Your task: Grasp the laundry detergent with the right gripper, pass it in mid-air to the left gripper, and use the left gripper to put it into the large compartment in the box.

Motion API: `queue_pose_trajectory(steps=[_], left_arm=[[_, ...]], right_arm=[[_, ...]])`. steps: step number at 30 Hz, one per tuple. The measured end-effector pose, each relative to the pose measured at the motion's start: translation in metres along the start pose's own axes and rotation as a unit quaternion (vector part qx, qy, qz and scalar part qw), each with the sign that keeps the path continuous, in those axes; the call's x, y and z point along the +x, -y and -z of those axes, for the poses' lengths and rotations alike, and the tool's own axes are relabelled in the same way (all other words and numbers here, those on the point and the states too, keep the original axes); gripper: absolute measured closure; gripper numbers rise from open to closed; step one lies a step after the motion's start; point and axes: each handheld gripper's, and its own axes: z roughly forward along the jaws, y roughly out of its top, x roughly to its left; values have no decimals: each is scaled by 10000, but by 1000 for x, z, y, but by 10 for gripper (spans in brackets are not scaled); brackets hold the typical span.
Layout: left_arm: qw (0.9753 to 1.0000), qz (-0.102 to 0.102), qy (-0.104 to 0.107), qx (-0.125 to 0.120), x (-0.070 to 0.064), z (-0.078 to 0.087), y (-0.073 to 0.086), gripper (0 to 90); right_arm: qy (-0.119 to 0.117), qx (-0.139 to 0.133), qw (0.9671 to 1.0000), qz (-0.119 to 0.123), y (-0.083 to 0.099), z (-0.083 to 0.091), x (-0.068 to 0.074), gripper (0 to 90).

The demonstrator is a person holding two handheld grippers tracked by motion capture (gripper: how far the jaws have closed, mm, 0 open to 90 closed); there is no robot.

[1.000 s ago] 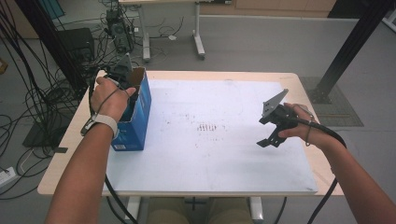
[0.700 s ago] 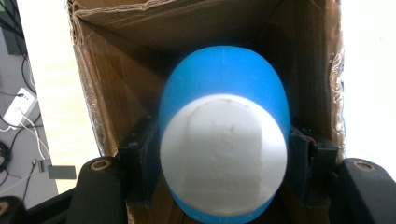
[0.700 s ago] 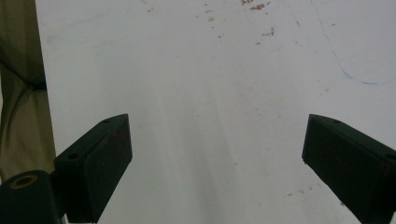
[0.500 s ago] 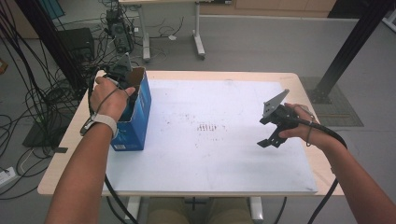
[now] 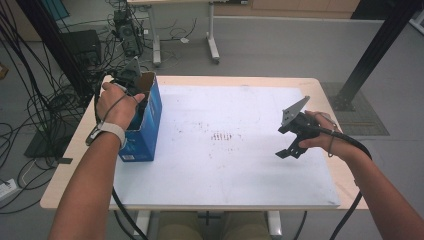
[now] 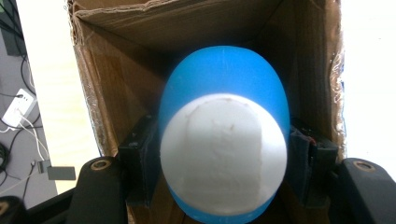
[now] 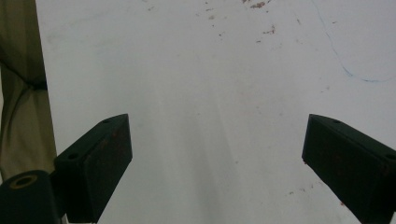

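My left gripper reaches down into the open top of a blue cardboard box at the table's left edge. In the left gripper view the gripper is shut on a rounded blue and white object, egg-like in shape, with brown box walls around it. My right gripper hovers over the right side of the white mat. Seen in its own view, the right gripper is open, and bare mat lies between its jaws.
Faint reddish marks dot the middle of the mat. The wooden table borders the mat on all sides. Cables and equipment lie on the floor to the left, and a black post stands at the back right.
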Motion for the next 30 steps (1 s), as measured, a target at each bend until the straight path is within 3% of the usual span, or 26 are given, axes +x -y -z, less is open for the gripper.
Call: queue_pose_trajectory(steps=[6, 13, 16, 18, 28, 30], left_arm=[[10000, 17, 44, -38, 1, 1, 1, 366], [10000, 16, 27, -38, 4, 3, 2, 260], [9998, 84, 132, -85, 8, 6, 3, 232], [9997, 94, 192, -108, 8, 10, 3, 183], [9989, 20, 345, -316, 11, 36, 2, 142], [9984, -13, 460, -330, 12, 42, 3, 137]], right_arm=[[15, 2, 10000, -17, 0, 1, 0, 87], [-9, 13, 10000, 0, 0, -1, 1, 87], [-6, 8, 10000, 8, 0, -1, 1, 87], [-6, 21, 10000, 7, -1, -1, 1, 87], [-11, 27, 10000, 36, -5, -1, 2, 87], [-2, 39, 10000, 34, -4, -1, 2, 87]])
